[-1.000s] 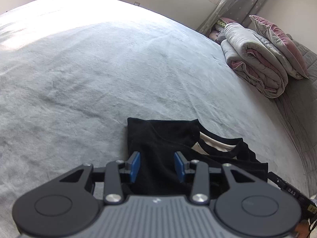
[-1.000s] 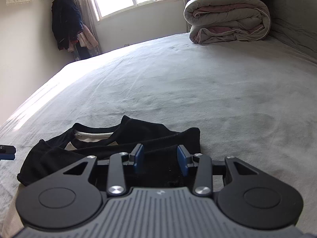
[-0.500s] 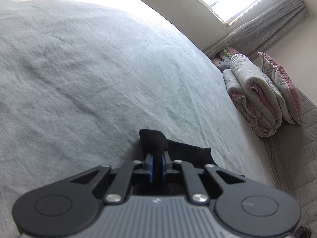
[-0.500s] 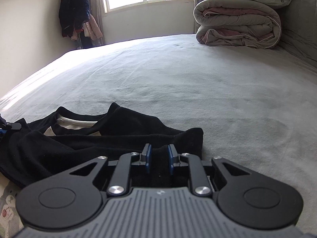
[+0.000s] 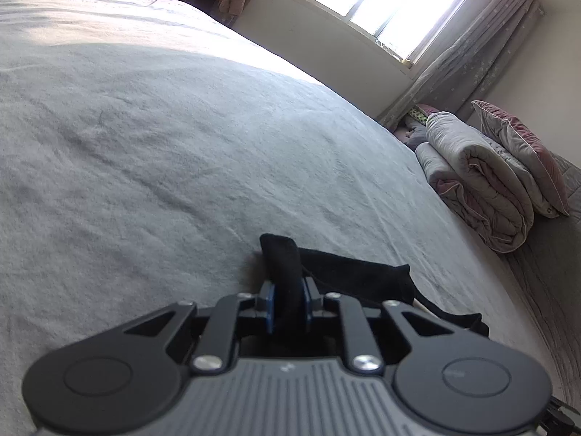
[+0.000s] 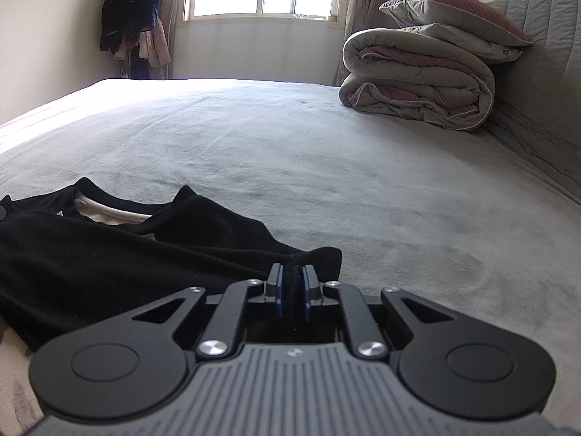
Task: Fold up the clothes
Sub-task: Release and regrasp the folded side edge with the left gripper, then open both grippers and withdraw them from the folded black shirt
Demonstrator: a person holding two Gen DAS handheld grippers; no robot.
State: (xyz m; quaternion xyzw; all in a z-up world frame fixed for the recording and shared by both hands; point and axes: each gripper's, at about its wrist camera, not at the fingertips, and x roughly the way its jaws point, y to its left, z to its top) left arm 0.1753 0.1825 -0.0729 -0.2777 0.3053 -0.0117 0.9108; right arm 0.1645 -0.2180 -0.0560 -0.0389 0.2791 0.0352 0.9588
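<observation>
A: Where is the shirt (image 6: 109, 250)?

B: Lower left of the right view, on the bed (image 6: 326, 167); folds are pinched by both grippers.

A: What has changed?

B: The left gripper (image 5: 288, 299) and right gripper (image 6: 291, 290), apart a second ago, were clamped on cloth (jaws now easing open slightly). The fold can be started.

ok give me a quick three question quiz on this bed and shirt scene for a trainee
1. True or false: the black shirt lies on the bed.
2. What sits between the fingers of the left gripper? A) black fabric B) a pillow C) nothing
3. Fill in: the rolled quilt has a ____ on top.

Key: 1 true; 2 A; 3 pillow
</observation>
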